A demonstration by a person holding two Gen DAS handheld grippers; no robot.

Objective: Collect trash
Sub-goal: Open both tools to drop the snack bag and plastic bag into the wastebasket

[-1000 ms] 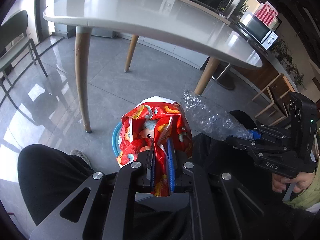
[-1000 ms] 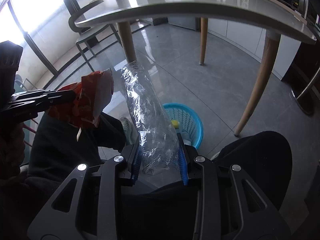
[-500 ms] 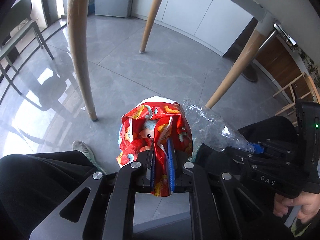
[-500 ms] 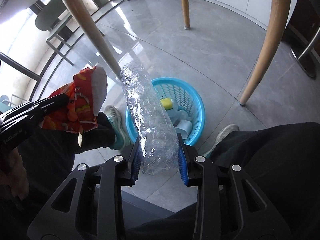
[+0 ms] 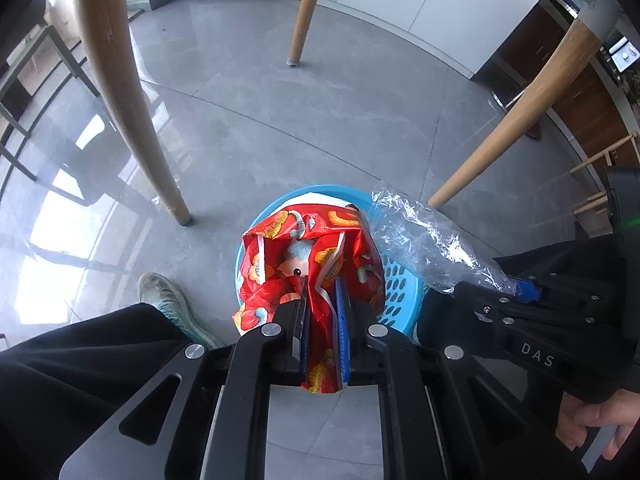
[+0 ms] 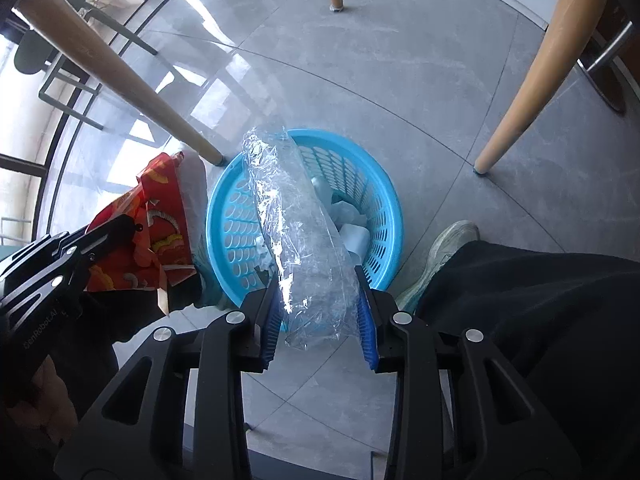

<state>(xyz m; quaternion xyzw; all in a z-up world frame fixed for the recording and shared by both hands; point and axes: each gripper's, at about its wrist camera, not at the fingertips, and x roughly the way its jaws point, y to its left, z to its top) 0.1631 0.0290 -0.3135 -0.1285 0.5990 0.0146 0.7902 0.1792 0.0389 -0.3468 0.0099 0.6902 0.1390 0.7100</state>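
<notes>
right gripper [image 6: 320,312] above blue basket [image 6: 384,204] — jaws just eased wider, crumpled clear bottle [image 6: 296,224] between them

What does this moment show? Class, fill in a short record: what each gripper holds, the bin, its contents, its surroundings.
left gripper: shut on red snack wrapper
right gripper: jaws just opening, crushed clear plastic bottle between them
bin: blue plastic basket on grey tile floor
bin contents: white crumpled paper
surroundings: wooden table legs, person's shoe
</notes>
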